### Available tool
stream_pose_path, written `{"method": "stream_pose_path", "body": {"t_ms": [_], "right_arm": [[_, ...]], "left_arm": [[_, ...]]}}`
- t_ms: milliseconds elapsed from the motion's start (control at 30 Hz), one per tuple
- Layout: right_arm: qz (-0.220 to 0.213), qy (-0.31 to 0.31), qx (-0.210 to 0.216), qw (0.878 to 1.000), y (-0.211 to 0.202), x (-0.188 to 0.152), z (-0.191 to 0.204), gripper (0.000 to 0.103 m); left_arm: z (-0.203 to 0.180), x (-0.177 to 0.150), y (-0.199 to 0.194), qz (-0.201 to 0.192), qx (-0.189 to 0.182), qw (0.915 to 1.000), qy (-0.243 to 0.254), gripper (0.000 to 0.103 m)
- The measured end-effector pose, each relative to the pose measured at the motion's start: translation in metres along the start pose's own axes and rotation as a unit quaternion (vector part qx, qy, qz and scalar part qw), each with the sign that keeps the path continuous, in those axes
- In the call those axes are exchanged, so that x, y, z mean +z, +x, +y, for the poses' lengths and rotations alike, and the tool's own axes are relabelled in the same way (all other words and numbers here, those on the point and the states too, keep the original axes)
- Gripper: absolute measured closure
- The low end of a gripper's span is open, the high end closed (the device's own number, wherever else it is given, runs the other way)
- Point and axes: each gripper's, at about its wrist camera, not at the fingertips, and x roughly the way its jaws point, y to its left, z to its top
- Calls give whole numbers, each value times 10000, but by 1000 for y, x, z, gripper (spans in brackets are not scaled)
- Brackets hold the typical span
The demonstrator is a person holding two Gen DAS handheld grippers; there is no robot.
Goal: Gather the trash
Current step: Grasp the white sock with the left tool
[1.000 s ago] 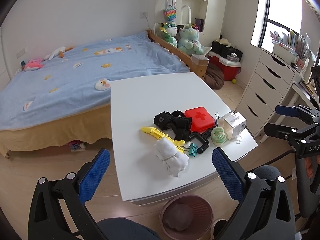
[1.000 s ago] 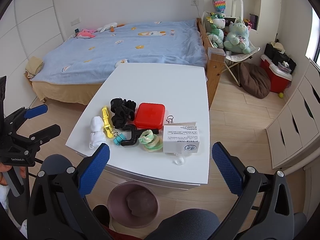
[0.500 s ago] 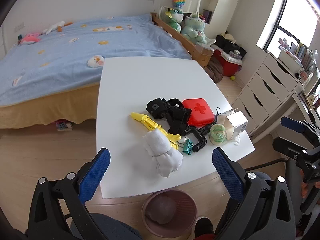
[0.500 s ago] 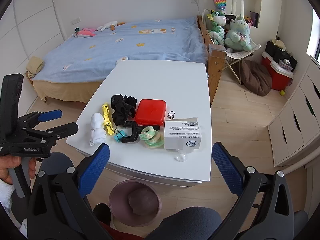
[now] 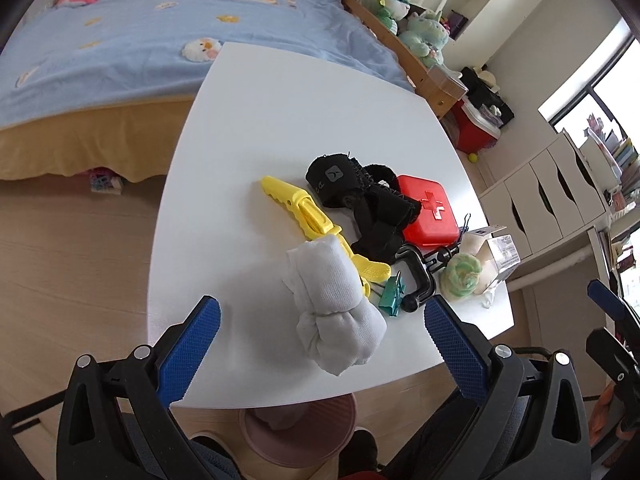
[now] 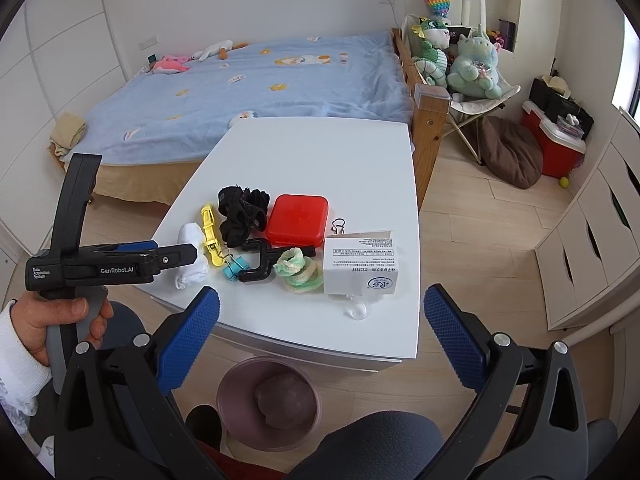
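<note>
We see a rolled white cloth [image 5: 334,300] lying near the front-left edge of the white table [image 5: 280,120], its long axis running from the near edge away toward the yellow clip [image 5: 308,216], which it touches. Our left gripper [image 5: 320,344] hovers just before it with fingers spread wide and nothing between them; our right gripper [image 6: 320,336] is likewise spread and empty, near the table's front edge. On the table we count one red case [image 6: 298,220], one black strap bundle [image 6: 240,216], one black clamp [image 6: 260,266], one teal binder clip [image 5: 392,294], one green-and-cream scrunchie [image 6: 300,270] and one white carton [image 6: 360,264]. One pink bin [image 6: 270,400] stands on the wooden floor under the near edge. Behind is one bed [image 6: 256,80] with a blue cover.
</note>
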Motion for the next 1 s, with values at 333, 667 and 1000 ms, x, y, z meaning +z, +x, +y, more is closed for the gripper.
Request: {"method": "stream_pose_path", "body": {"t_ms": [333,667,1000], "right_arm": [[72,5,0,10000,3,1,-1,3],[106,16,-16,9999,6,1,0,3],[121,78,-95,9999,10,2,-9,3]], "left_arm": [[3,1,8,51,-302,9993,-218,34],[-2,-2,7,11,-228,9997,130,70],[-11,-4,-17,-355,30,9969,701,71]]}}
